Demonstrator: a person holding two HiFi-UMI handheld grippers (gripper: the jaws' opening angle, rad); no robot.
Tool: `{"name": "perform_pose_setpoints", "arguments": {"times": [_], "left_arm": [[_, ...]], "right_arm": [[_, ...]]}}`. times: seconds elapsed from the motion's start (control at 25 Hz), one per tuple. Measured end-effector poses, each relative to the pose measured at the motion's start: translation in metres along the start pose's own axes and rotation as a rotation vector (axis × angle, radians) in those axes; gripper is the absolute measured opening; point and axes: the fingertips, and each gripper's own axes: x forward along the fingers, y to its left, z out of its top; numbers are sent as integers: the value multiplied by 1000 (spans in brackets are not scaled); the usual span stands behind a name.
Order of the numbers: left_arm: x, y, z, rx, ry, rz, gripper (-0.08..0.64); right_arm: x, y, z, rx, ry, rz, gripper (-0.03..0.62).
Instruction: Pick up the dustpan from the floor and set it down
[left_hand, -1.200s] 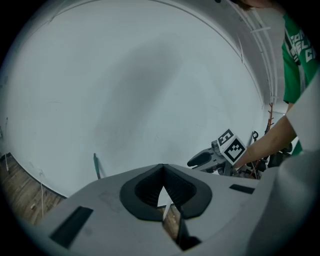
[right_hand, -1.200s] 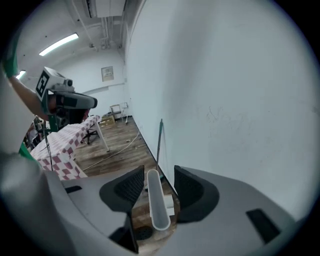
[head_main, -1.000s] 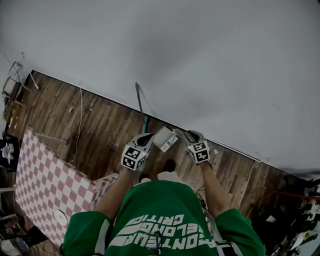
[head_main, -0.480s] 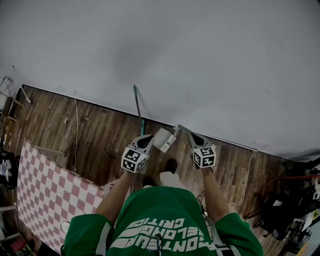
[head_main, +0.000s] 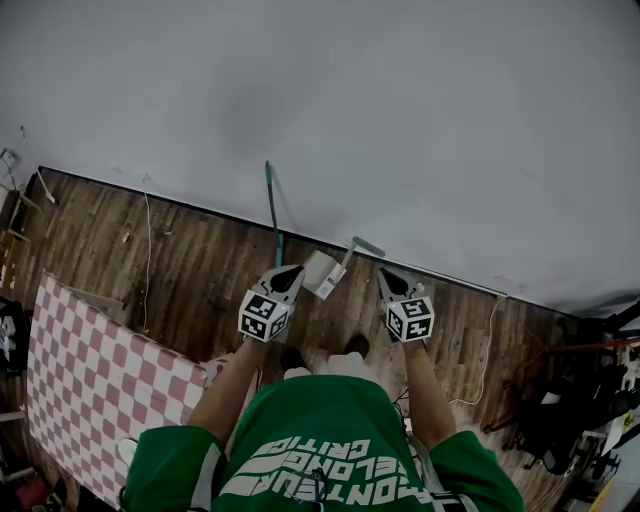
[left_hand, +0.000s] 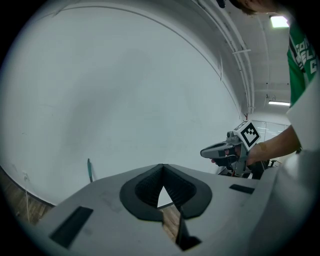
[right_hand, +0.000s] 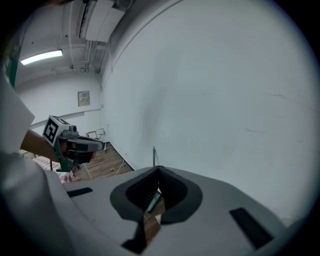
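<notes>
The dustpan (head_main: 322, 273) is a pale pan standing on the wood floor by the wall, its grey handle (head_main: 360, 246) slanting up to the right. My left gripper (head_main: 292, 271) is shut and empty, its tip close beside the pan's left edge; I cannot tell if they touch. My right gripper (head_main: 383, 274) is shut on nothing, a little to the right of the handle and apart from it. In the left gripper view the left gripper (left_hand: 161, 167) has nothing between its pads. The right gripper (right_hand: 158, 170) in its own view is likewise empty.
A green broom handle (head_main: 272, 210) leans on the white wall (head_main: 400, 120) just left of the dustpan. A pink-and-white checked cloth (head_main: 90, 360) lies at the lower left. Cables (head_main: 148, 250) trail over the floor, and dark gear (head_main: 570, 420) stands at the right.
My right gripper has drawn back from the dustpan's handle, which now stands free. Both grippers have lifted slightly; the dustpan stays by the wall.
</notes>
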Motion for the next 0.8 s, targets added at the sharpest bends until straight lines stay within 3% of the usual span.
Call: {"name": "perform_pose_setpoints", "arguments": {"times": [0.8], "left_arm": [[42, -63, 21, 19, -24, 102, 3]], "right_arm": [[-44, -63, -15, -55, -6, 101, 8]]}}
